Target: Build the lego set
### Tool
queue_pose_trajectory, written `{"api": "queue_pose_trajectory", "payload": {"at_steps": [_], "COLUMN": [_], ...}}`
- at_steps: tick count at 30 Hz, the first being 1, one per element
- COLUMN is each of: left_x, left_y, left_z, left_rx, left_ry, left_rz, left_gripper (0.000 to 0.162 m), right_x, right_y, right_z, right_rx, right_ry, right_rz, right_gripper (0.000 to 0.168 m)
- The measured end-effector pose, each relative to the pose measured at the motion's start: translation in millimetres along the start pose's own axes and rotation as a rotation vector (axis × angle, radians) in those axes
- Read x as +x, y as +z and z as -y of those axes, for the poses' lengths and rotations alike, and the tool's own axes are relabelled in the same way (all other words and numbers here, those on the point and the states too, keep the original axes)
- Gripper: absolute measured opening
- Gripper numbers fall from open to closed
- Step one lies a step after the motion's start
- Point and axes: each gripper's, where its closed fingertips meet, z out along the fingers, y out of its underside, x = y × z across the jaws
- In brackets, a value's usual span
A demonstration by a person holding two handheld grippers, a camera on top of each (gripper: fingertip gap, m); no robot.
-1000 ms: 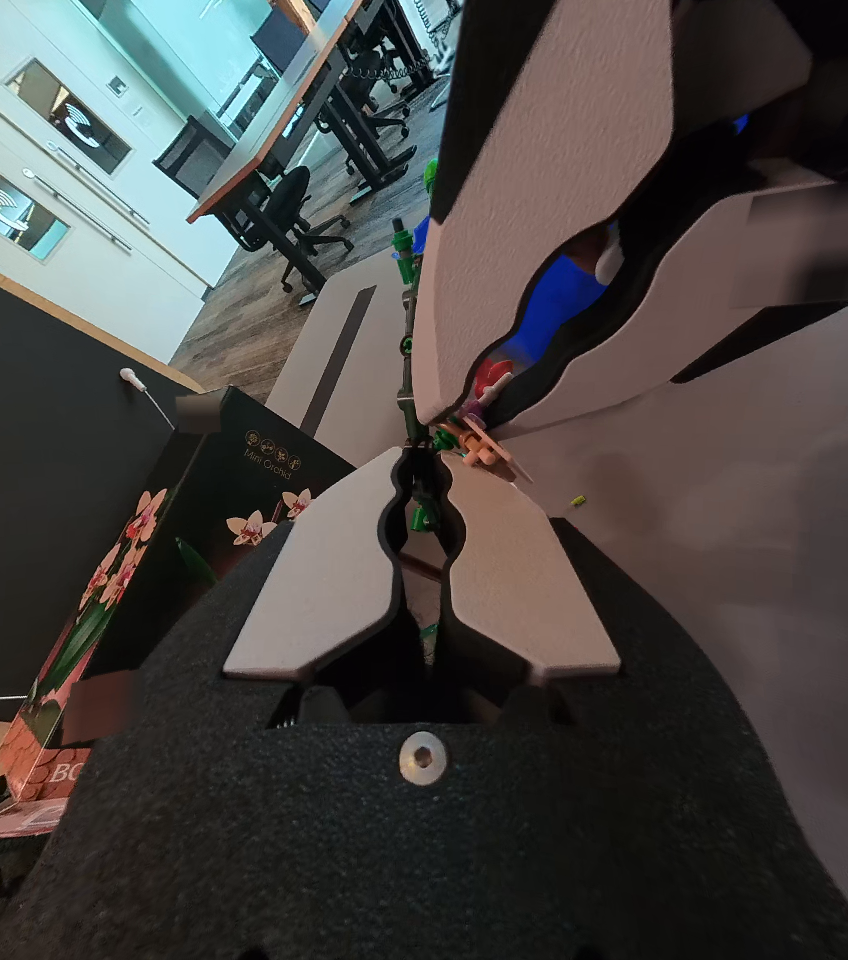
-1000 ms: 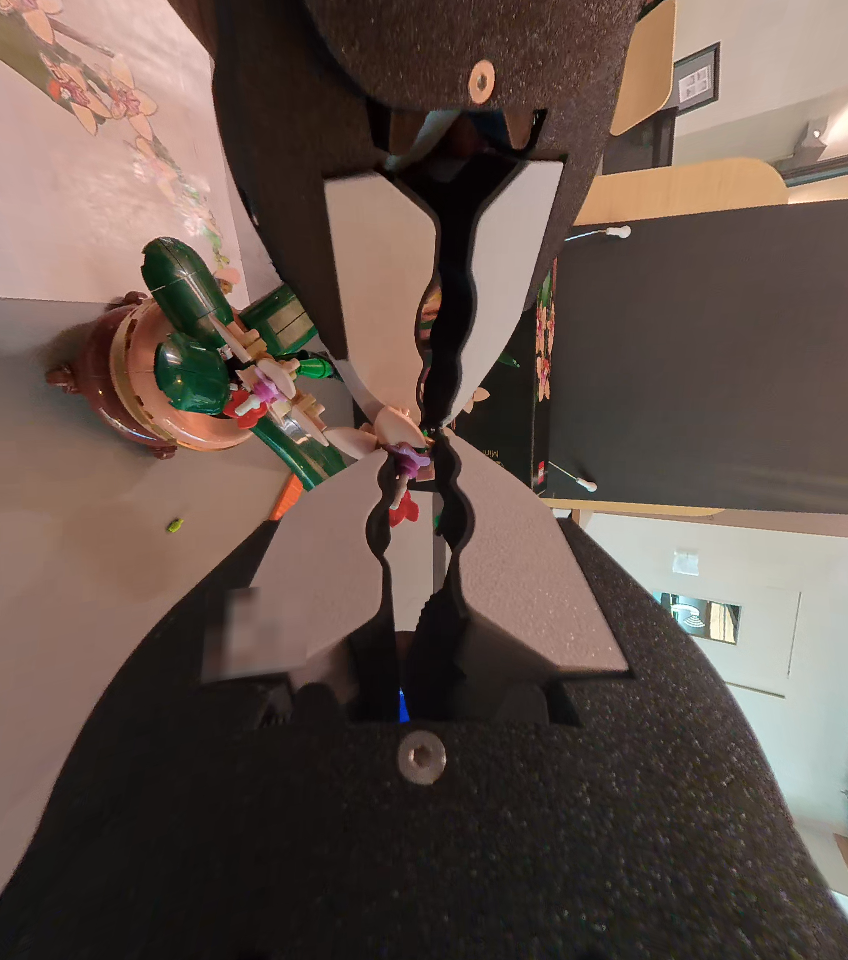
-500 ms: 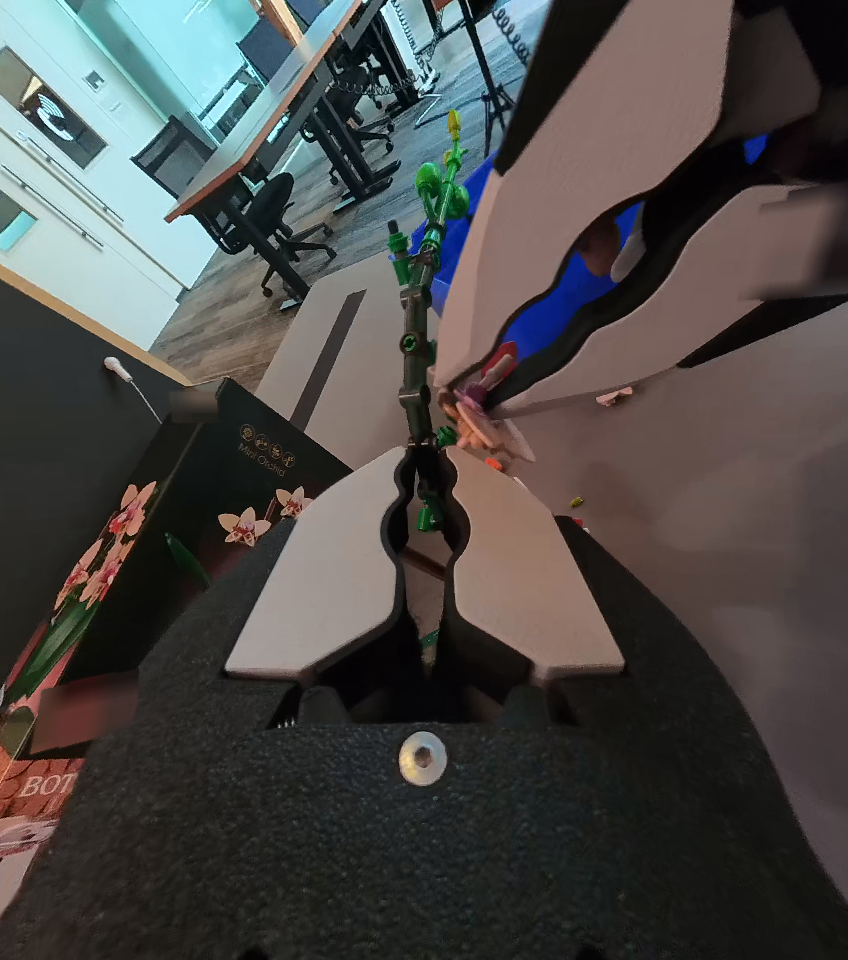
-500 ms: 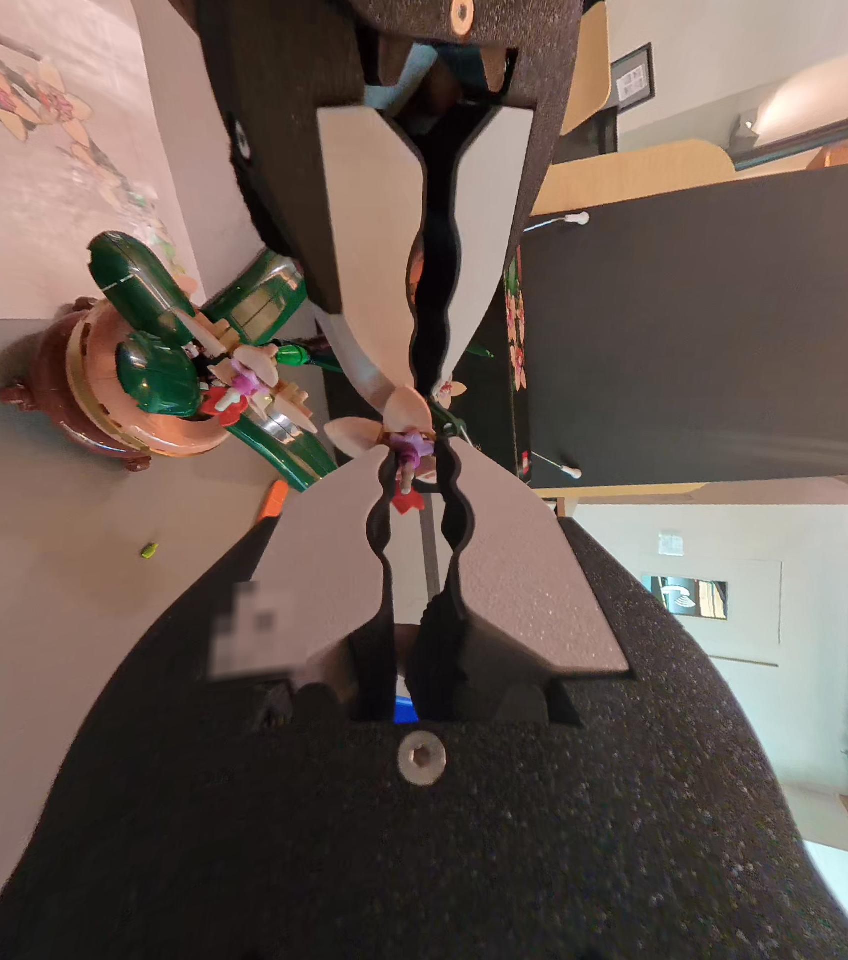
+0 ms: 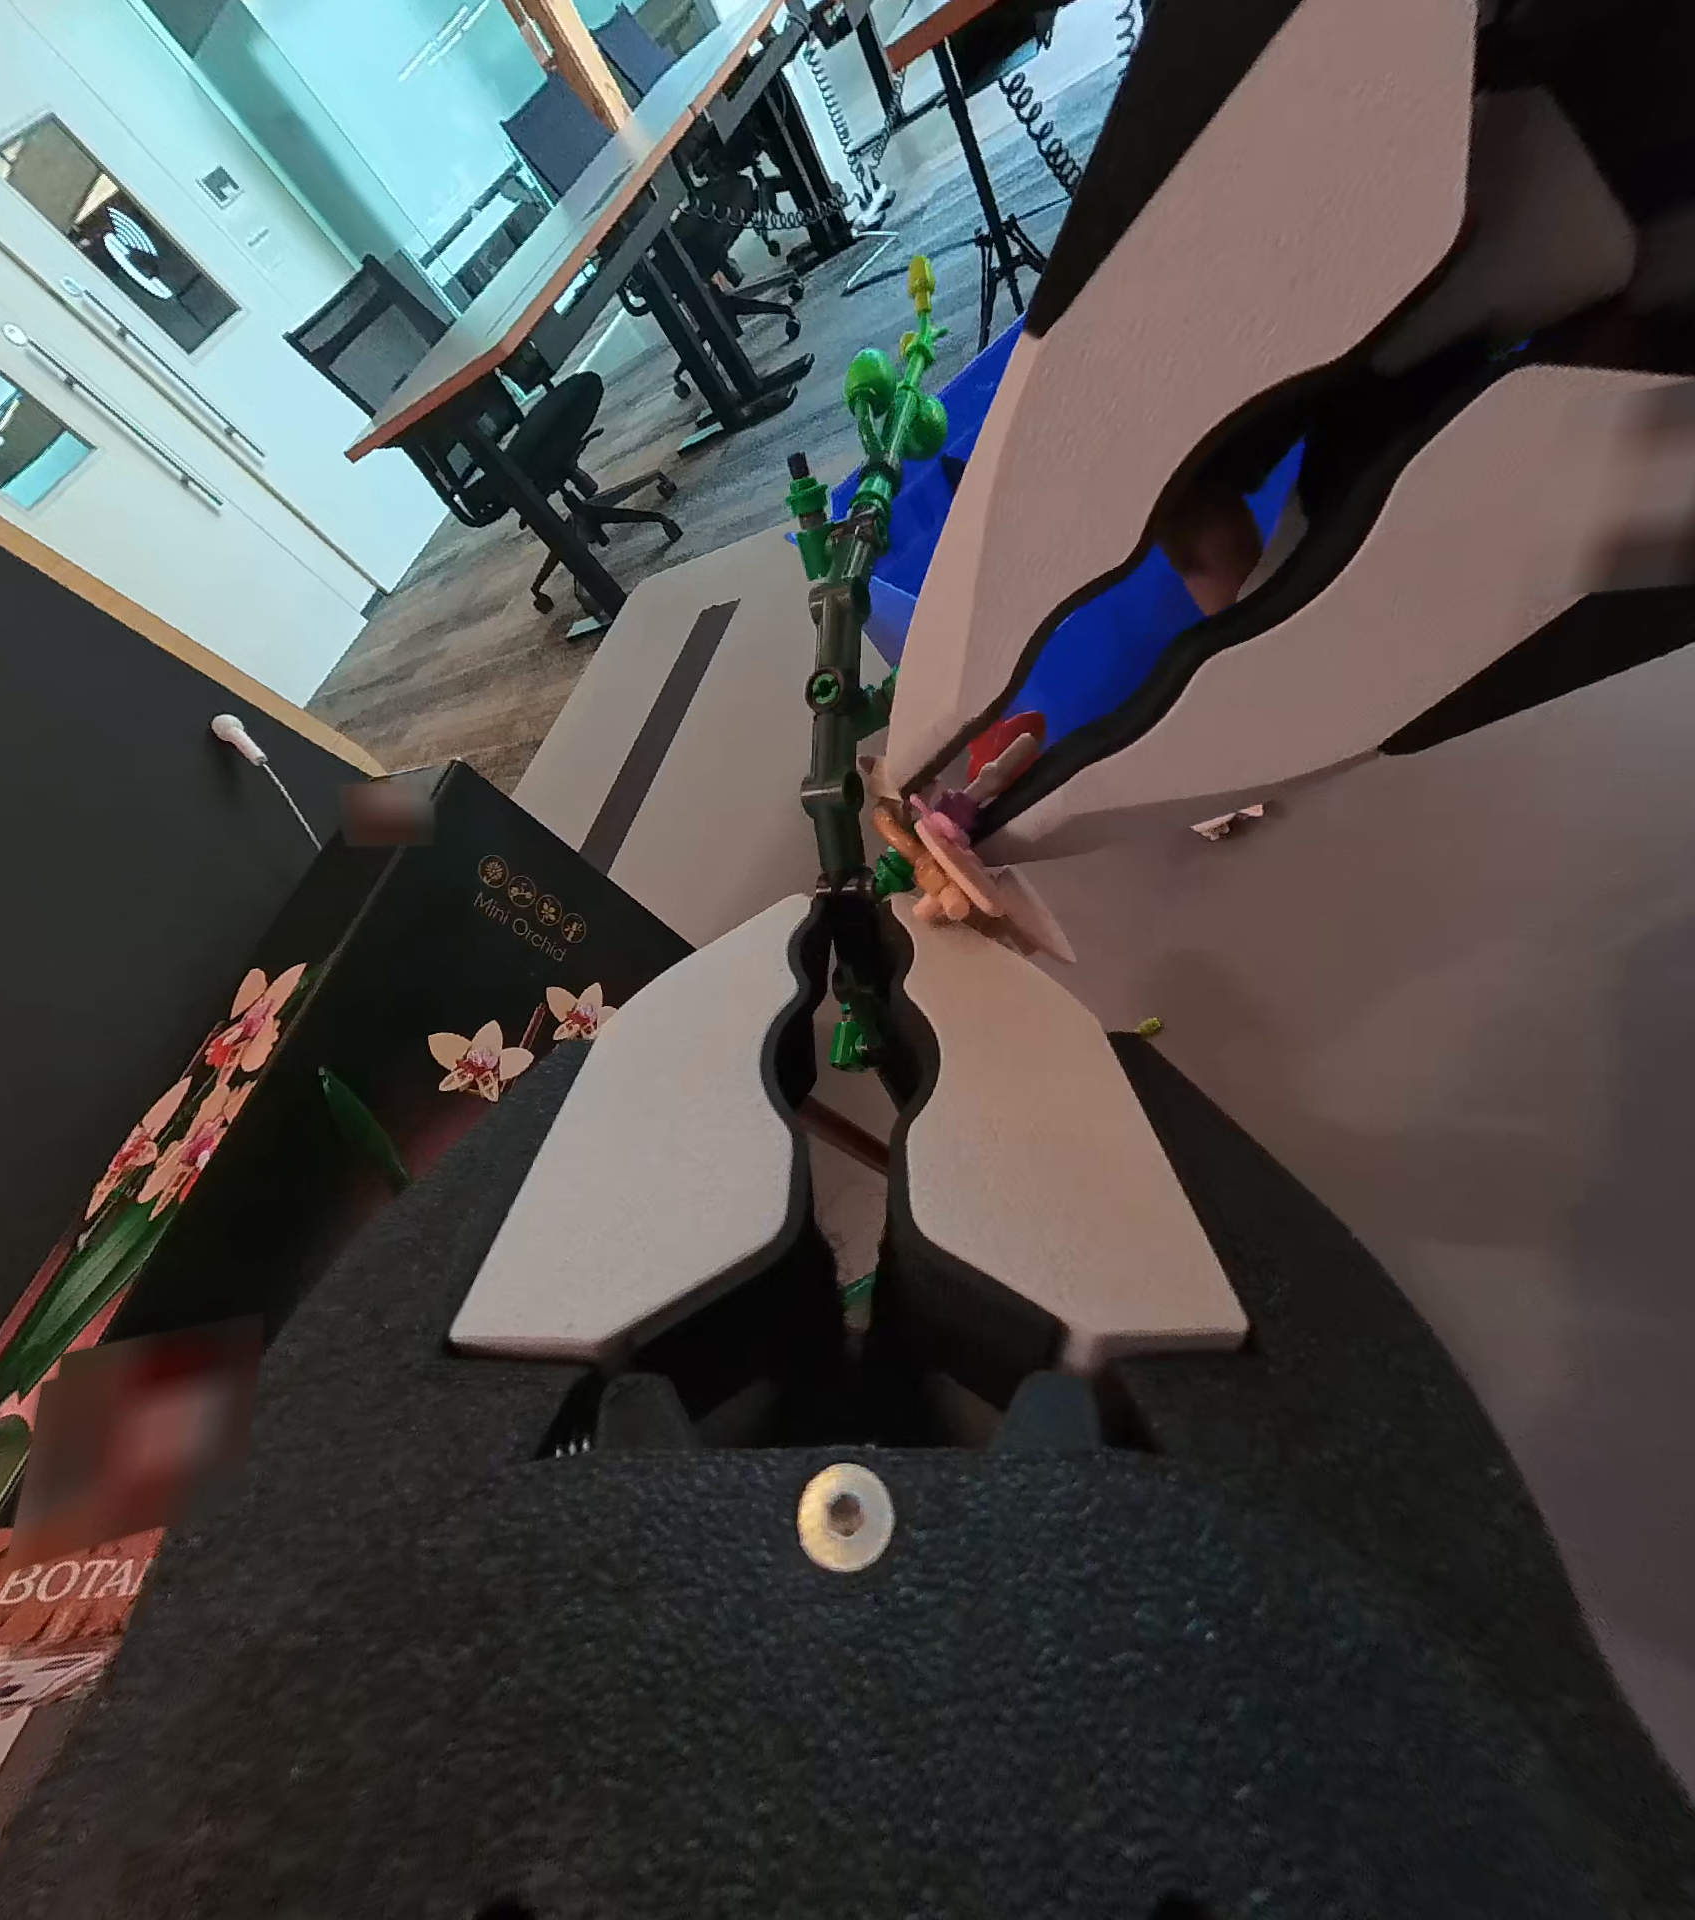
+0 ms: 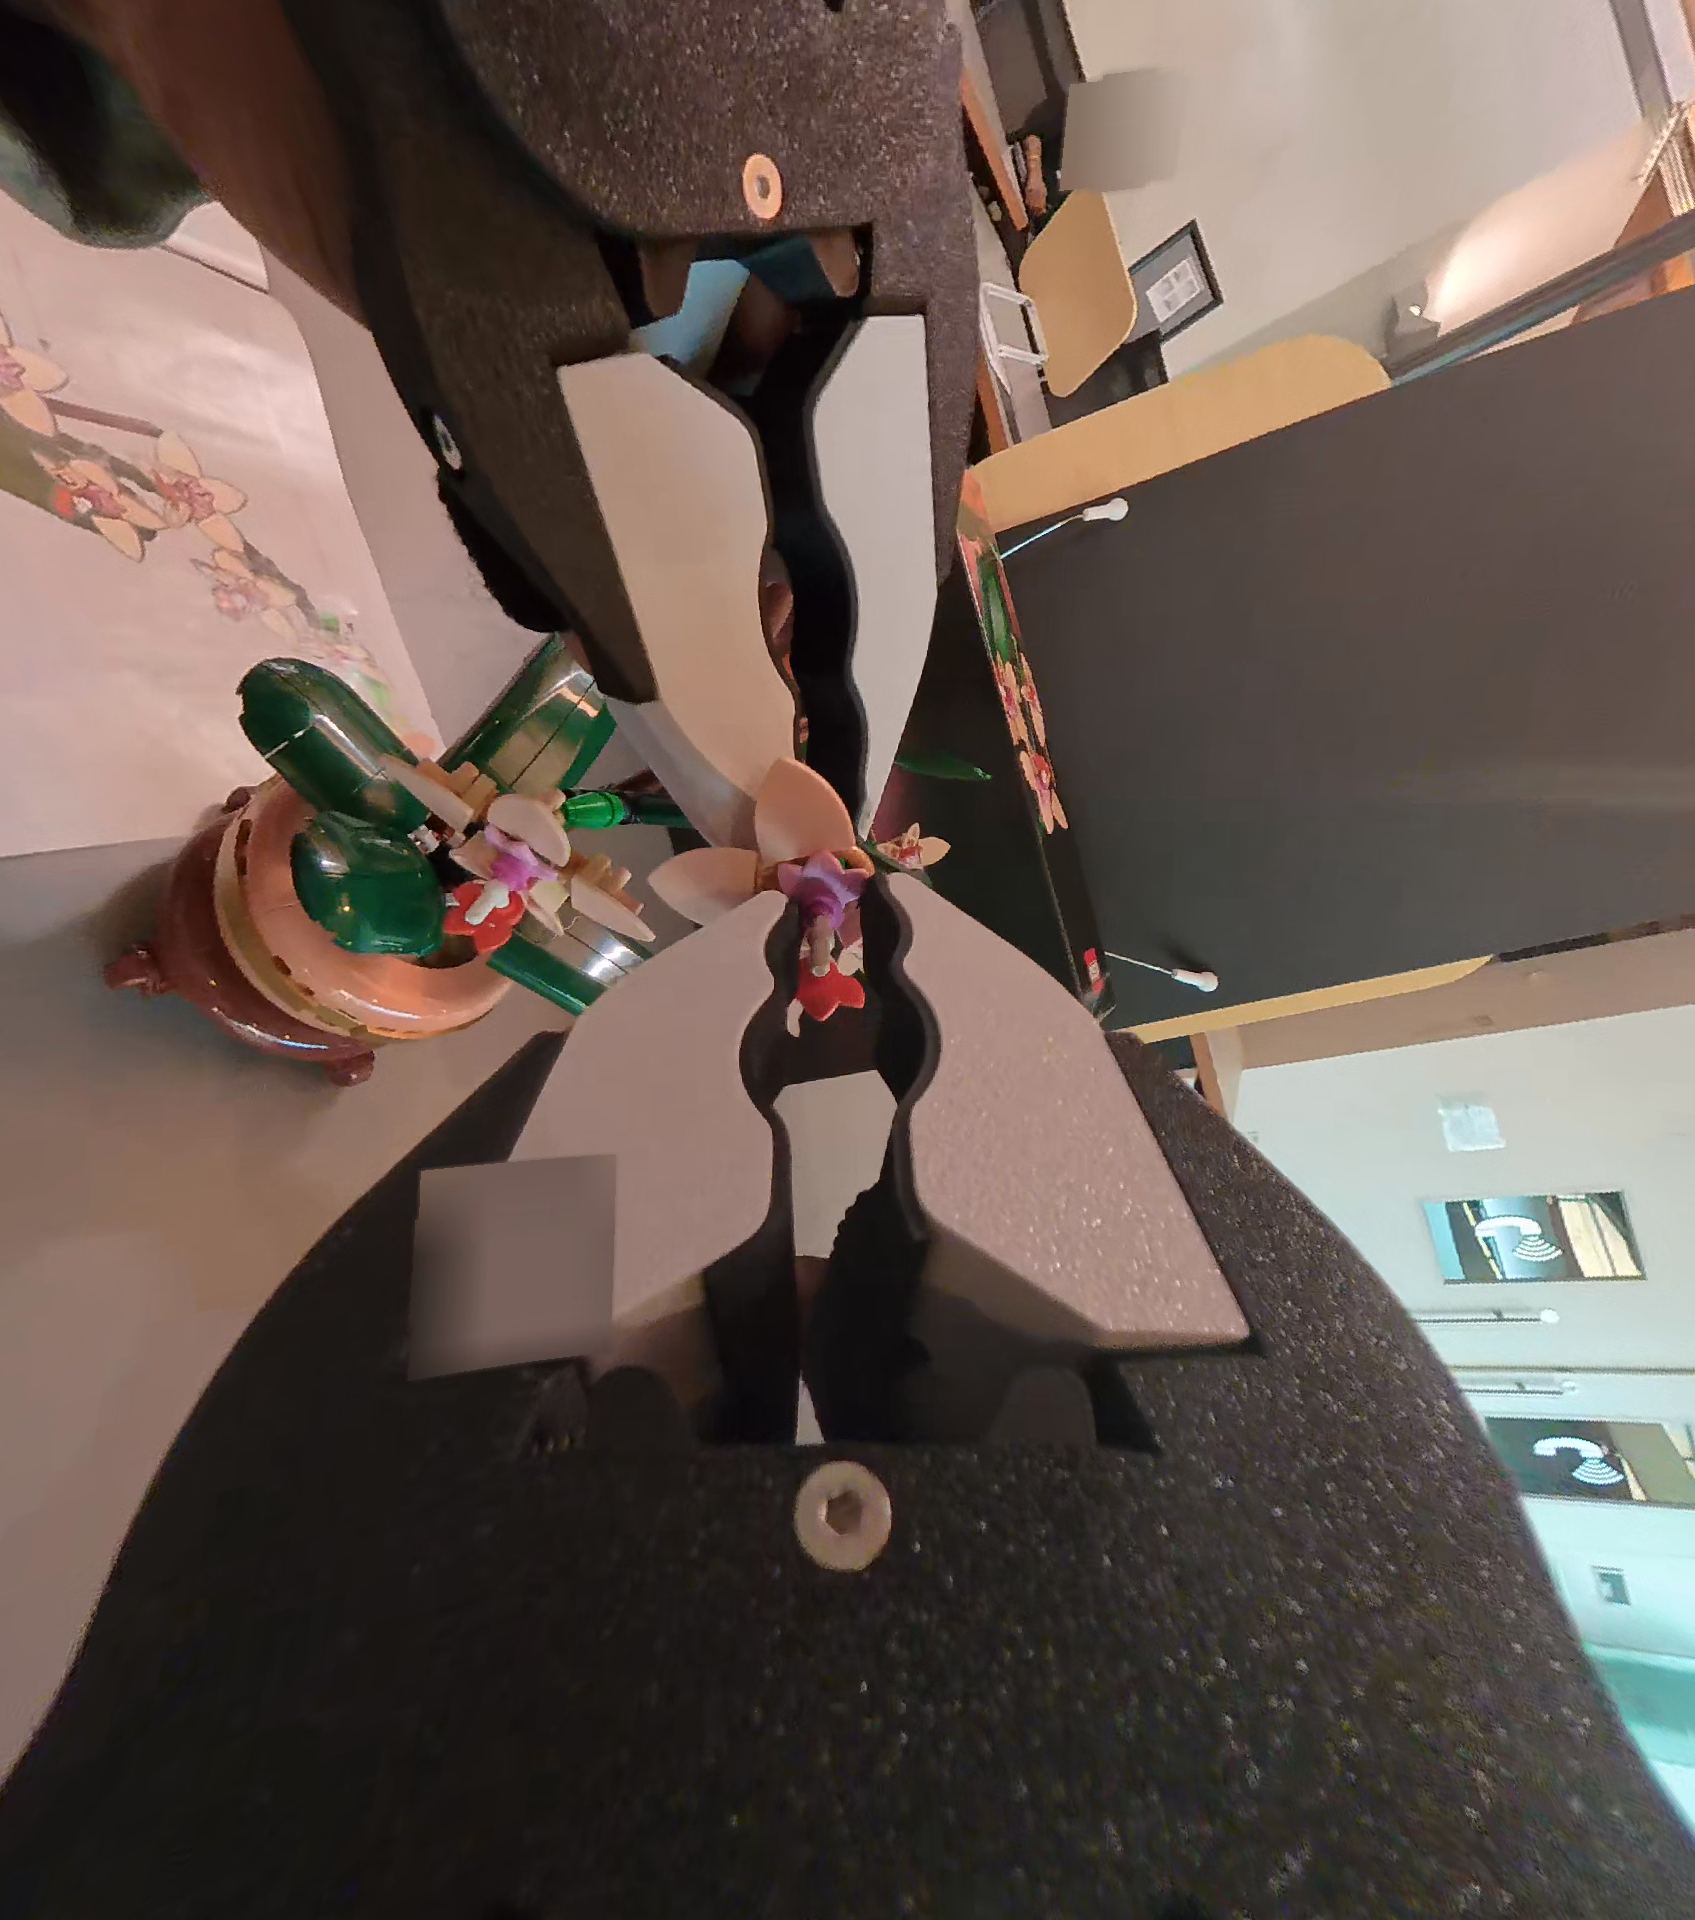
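Well, the grey table (image 5: 1445, 1091) takes up most of the left wrist view, running from 3 o'clock down to 5 o'clock, and a black partition panel (image 5: 43, 883) stands along its far side at 9 o'clock. Against that panel sits the dark set box (image 5: 323, 1060) printed with orchids, at about 8 o'clock. In the right wrist view an instruction sheet (image 6: 95, 571) with flower artwork lies at 10 o'clock, and just beside it, at 9 o'clock, stands the brown lego pot (image 6: 292, 966) with dark green leaves and one finished bloom on it.

Next in size, the left gripper (image 5: 848, 925) has its two fingers pressed together on the dark green stem (image 5: 838, 748), which rises toward 12 o'clock and ends in bright green buds and a yellow tip. The right gripper (image 6: 822, 914) comes in from 2 o'clock in the left wrist view, fingers clamped on the orchid flower (image 6: 801, 842) (cream petals, purple centre, red lip), whose red lip sits inside the gap between them. That flower touches the stem just above the left gripper's tips; whether it is seated there, I cannot tell.

Smallest, a tiny lime-green piece (image 5: 1149, 1025) lies loose on the table at 3 o'clock, beside the left gripper.
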Motion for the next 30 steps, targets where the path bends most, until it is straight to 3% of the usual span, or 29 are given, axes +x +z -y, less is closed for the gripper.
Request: {"api": "queue_pose_trajectory", "payload": {"at_steps": [11, 30], "left_x": [3.1, 3.1], "left_y": [-1.8, -3.9], "left_z": [1.5, -0.6], "left_rx": [-0.009, -0.026], "left_ry": [0.099, 0.098], "left_rz": [0.043, 0.04], "left_gripper": [0.008, 0.007], "right_x": [-2.7, -5.0], "right_y": [-3.3, 0.1], "right_z": [2.6, 4.4], "right_rx": [0.028, 0.018], "right_ry": [-0.015, -0.035], "right_rz": [0.004, -0.023], "right_gripper": [0.01, 0.01]}}
